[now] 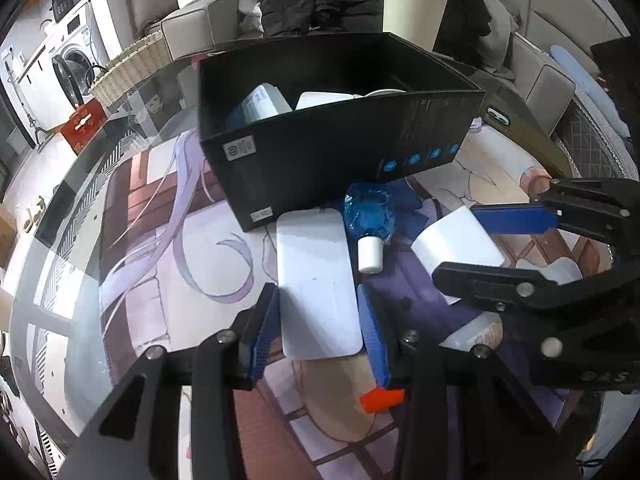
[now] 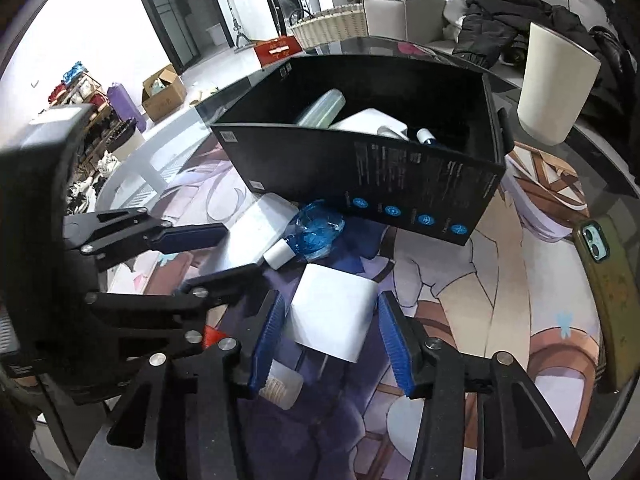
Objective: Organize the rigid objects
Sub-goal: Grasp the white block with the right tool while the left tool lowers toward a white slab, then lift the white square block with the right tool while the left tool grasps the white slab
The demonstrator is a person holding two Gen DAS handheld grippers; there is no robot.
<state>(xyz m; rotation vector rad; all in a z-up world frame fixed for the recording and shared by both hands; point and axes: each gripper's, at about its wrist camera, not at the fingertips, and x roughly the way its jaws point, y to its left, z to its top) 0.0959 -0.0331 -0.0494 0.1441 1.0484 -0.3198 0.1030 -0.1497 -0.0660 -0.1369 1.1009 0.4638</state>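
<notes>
Grey tile floor and pale walls frame the room, with a white front-loading washing machine (image 1: 74,62) far back, a beige sofa heaped with dark clothes (image 2: 492,16), and a woven cream basket (image 2: 330,24) beside a red box (image 2: 278,50). A round glass table (image 1: 48,240) carries a large printed anime-style mat (image 1: 168,248) that covers most of its top.

On the mat stands an open black cardboard box (image 1: 340,148), which holds several white items and a translucent container. A cream tapered cup (image 2: 558,96) stands beyond the box's far right corner, and a phone in an olive case (image 2: 600,280) lies at the mat's right edge.

Just in front of the box lie three things close together: a flat white rounded-rectangular slab (image 1: 318,284), a crumpled blue plastic bottle with a white cap (image 1: 370,216), and a white rectangular block (image 2: 332,316). A small translucent jar (image 2: 280,386) lies nearer the cameras.

The left gripper (image 1: 320,336) is spread, its blue pads either side of the slab's near end; contact is unclear. The right gripper (image 2: 332,340) is likewise spread, straddling the white block without clearly pressing it.
</notes>
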